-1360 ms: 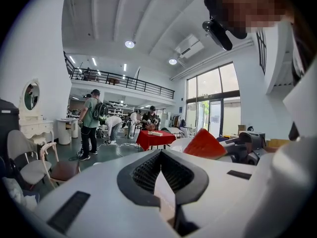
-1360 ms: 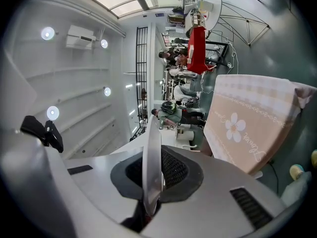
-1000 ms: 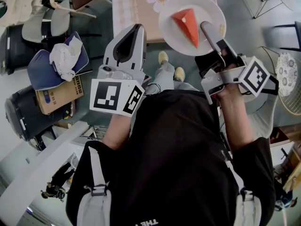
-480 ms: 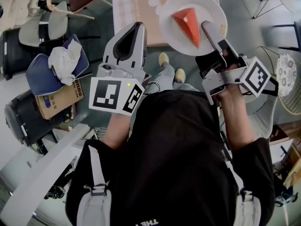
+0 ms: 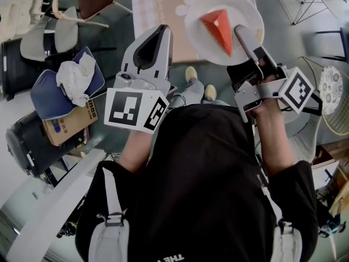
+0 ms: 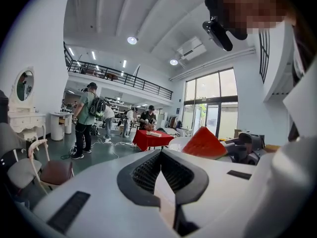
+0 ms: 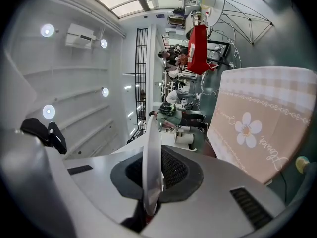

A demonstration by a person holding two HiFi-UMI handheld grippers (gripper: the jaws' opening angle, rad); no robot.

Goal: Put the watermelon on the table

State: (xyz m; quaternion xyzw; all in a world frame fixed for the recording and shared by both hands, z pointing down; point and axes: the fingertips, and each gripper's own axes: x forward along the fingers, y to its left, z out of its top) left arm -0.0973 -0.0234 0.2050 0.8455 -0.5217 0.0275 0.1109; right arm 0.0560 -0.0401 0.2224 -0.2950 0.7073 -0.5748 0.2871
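Shoes [image 5: 191, 73] have drifted lower; right gripper [image 5: 244, 36] grips plate [image 5: 240, 7] level.

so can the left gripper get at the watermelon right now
Probably yes: the left gripper is beside the plate with nothing between it and the watermelon, though its jaws are shut.

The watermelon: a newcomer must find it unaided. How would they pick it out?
In the head view, find the flower-print table at the top. Over its near edge the right gripper holds a white plate. The watermelon is the red wedge on it, the only red thing nearby.
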